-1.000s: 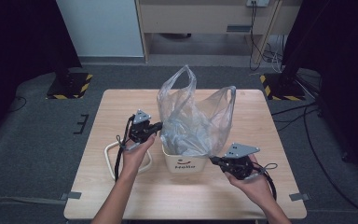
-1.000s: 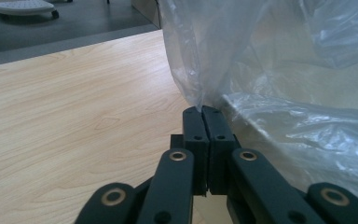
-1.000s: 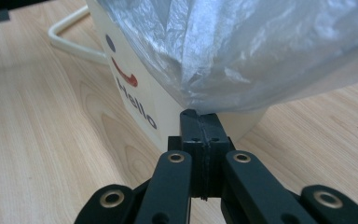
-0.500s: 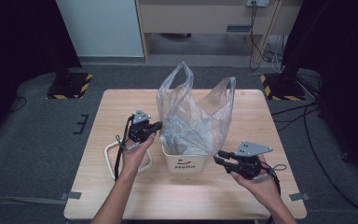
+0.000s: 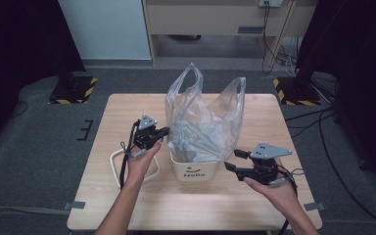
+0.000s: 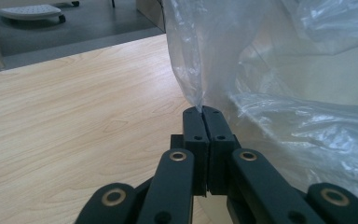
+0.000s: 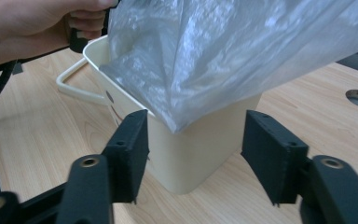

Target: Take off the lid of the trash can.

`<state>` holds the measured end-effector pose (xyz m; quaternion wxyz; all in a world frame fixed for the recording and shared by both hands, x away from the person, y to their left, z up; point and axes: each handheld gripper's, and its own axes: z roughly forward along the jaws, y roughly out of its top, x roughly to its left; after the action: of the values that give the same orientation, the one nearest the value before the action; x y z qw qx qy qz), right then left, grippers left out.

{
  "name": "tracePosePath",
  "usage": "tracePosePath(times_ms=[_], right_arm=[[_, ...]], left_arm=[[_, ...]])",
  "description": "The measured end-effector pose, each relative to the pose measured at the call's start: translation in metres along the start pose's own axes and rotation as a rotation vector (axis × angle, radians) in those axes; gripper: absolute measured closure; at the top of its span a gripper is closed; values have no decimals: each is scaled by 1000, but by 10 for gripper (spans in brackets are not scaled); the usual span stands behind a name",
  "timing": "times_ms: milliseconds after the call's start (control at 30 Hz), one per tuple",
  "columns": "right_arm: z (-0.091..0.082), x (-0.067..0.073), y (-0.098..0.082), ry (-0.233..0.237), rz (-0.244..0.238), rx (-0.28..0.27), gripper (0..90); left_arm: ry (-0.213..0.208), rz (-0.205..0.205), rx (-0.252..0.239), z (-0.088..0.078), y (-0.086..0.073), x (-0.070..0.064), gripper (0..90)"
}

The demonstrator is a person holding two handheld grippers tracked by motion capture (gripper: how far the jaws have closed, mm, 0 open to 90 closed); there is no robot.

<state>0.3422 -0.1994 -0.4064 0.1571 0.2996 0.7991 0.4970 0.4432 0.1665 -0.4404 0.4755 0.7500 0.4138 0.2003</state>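
Black right claw (image 7: pixel 193 161) hangs spread just before the cream bin (image 5: pixel 196 169), its jaws having just been opening with nothing between them. Beyond, the left claw (image 6: pixel 202 112) pinches the clear bag (image 5: pixel 203 122) lining that bin. Likely next: regrip the bag's near edge and fold it over the rim.

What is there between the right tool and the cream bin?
Only bare wooden table separates the right tool from the cream bin in the high view; the right gripper view shows its jaws open, holding nothing.
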Motion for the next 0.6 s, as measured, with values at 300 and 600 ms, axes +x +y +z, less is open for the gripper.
tracePosePath(times_ms=[300, 600], right_arm=[[3, -9, 22, 0, 50, -10, 294], [13, -15, 30, -37, 99, -14, 622]], left_arm=[[-3, 4, 3, -1, 2, 1, 894], [1, 32, 11, -2, 6, -1, 895]])
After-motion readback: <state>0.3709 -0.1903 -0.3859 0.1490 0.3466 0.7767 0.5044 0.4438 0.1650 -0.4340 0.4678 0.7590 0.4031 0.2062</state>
